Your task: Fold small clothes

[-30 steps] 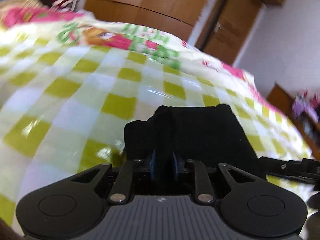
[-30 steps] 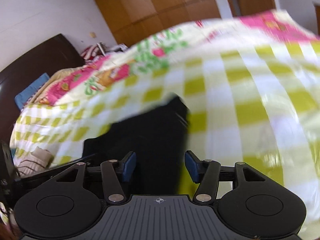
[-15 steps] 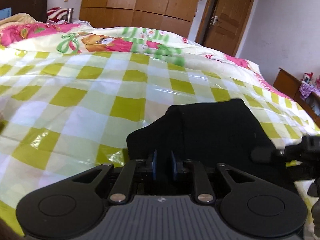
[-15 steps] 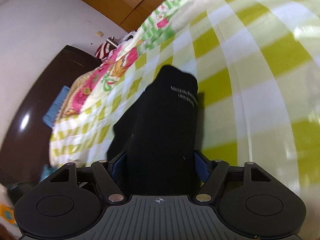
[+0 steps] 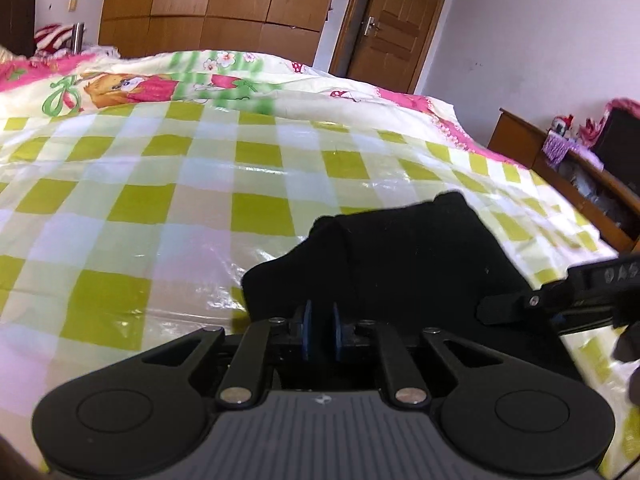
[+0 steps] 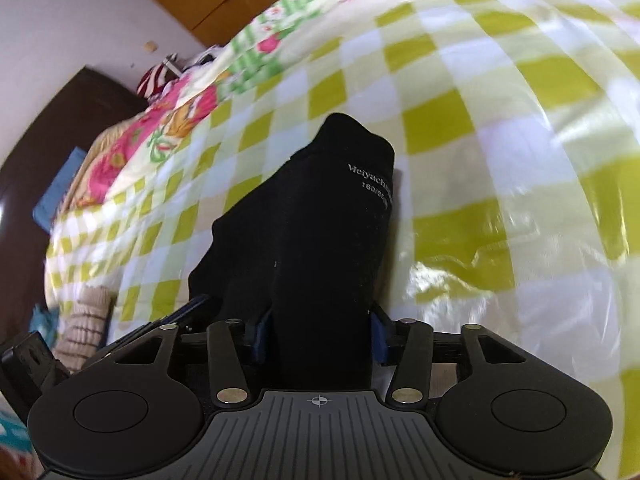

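Note:
A small black garment (image 5: 404, 256) lies on the green-and-white checked bed cover (image 5: 160, 200). My left gripper (image 5: 320, 330) is shut on its near edge; the blue pads (image 5: 306, 328) pinch the cloth. In the right wrist view the garment (image 6: 316, 240) runs away from me, with white printed lettering near its far end. My right gripper (image 6: 320, 332) has its blue pads (image 6: 378, 340) on both sides of a thick fold of the cloth, closed against it. The right gripper's body (image 5: 560, 300) shows at the right in the left wrist view.
A floral quilt (image 5: 140, 84) lies at the far side of the bed. Wooden wardrobes (image 5: 208, 8) and a door (image 5: 392, 24) stand behind. A wooden shelf (image 5: 580, 176) with clutter is at the right. A dark headboard (image 6: 60, 128) and beige knit cloth (image 6: 86, 328) are left.
The right gripper moved forward over the black garment and its pads closed in on a fold of it. The left gripper stayed shut on the cloth and tilted up slightly.

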A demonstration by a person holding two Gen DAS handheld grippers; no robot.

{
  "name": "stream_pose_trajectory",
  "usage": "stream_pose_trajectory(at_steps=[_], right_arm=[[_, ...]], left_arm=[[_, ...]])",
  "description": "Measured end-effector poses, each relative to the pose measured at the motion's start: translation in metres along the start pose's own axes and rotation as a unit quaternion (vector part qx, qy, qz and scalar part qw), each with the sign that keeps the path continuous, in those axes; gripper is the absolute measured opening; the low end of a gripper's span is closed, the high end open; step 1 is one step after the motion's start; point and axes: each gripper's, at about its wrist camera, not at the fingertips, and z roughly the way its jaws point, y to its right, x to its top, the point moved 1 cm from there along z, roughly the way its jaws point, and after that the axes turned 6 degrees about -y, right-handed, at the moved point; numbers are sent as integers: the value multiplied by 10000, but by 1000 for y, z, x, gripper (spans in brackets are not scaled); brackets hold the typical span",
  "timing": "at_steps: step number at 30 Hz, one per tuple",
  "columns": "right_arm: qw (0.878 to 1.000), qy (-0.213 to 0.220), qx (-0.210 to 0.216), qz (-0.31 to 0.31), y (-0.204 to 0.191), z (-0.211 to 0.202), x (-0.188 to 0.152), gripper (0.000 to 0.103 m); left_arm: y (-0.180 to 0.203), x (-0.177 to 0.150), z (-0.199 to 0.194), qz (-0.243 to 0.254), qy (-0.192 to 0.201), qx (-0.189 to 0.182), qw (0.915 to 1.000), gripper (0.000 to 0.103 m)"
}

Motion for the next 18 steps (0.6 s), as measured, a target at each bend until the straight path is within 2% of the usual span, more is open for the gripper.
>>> stream_pose_trajectory(at_steps=[6,10,12,15,18], right_arm=[[9953,692,-446,-517,-20,-28,-16,54],[9845,1252,-922,-810,-28,-48,-29,54],[9822,1420,-902,-833,-32,-55,-38,54],[9843,1367,-617,-930,-39,-60,-58,54],[9871,1077,-477,-1086,-48,-51,-79,54]], left_arm=[[1,16,-39,-1,396,203,9990,26],[25,25,-26,450,466,236,9976,26],[34,28,-8,589,348,138,9976,27],[37,27,19,770,57,373,9963,27],[27,21,37,808,-185,543,9951,35]])
